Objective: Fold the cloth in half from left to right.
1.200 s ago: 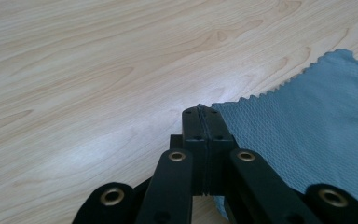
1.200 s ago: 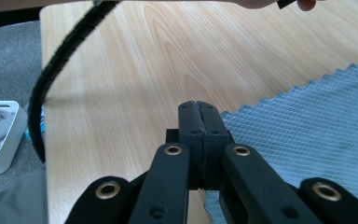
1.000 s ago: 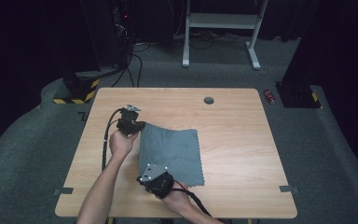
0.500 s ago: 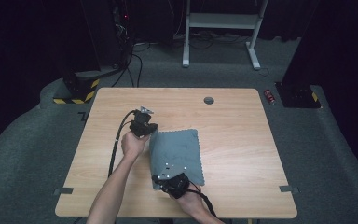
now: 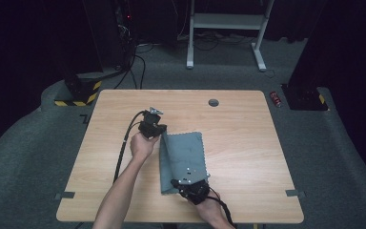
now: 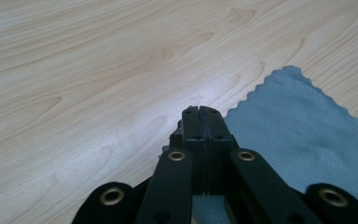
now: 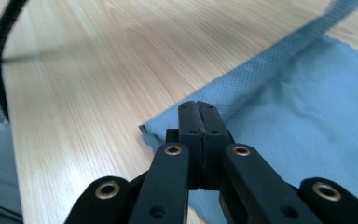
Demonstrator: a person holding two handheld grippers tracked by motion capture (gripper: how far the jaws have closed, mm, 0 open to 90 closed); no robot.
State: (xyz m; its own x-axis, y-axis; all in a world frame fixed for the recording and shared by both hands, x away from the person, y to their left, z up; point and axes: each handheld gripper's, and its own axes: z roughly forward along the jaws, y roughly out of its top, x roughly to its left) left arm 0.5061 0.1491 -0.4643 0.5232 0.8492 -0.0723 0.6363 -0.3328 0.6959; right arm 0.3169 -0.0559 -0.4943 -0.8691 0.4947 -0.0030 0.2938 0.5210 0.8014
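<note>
high view showed a grey cloth (image 5: 183, 160) lying near the middle of the table (image 5: 248, 143), towards its near edge. both the left gripper (image 5: 158, 131) and right gripper (image 5: 183, 183) were clamped on the cloth's left edge, apparently to fold it over.

Both grippers are showing matte black bodies w/ two flat black jaws each; left gripper (image 6: 199, 111), right gripper (image 7: 198, 105). Jaw links are carrying brass-ringed pivots plus small dark screws. A thick black cable (image 5: 124, 145) is trailing from the left one. Grey three-cornered plate w/ small dots is sitting atop the right. Forearms are showing bare, no sleeves.
</note>
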